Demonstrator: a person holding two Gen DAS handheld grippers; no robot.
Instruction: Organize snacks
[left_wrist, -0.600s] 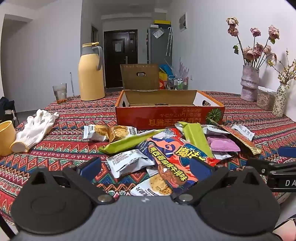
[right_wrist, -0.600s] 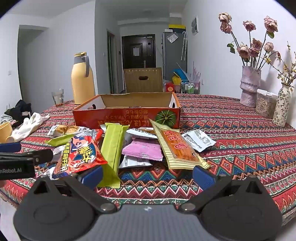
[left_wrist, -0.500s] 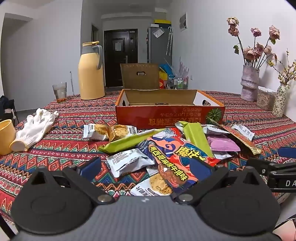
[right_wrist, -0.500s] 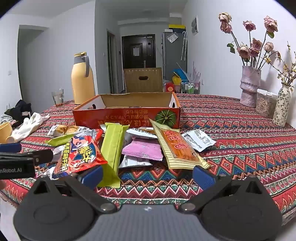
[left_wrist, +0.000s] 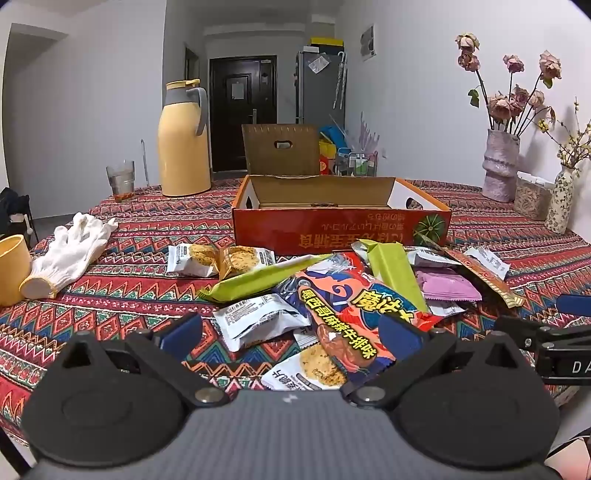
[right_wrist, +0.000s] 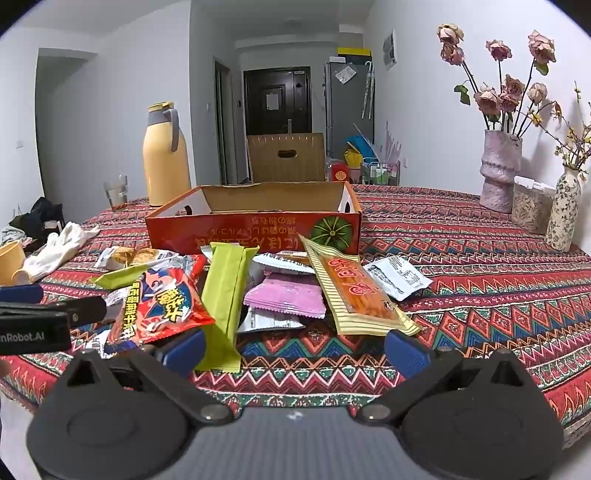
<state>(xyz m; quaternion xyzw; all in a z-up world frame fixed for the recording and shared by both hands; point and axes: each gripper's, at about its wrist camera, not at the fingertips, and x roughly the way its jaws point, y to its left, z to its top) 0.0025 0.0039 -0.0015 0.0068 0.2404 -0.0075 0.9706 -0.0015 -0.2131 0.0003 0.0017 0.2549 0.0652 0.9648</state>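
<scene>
Both grippers hang at the near table edge, left gripper (left_wrist: 290, 332) and right gripper (right_wrist: 295, 347) spread wide, nothing held; snack packets (right_wrist: 221, 295) heaped before the red box (right_wrist: 255, 229).

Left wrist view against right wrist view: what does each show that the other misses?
Only the left wrist view shows the grey-white sachet and round-biscuit packet near its fingers. Only the right wrist view shows the whole yellow striped packet of orange sticks. Both share the open orange cardboard box, the pale yellow thermos jug, the white cotton gloves, the red-and-blue crisp bag and pink sachet.
</scene>
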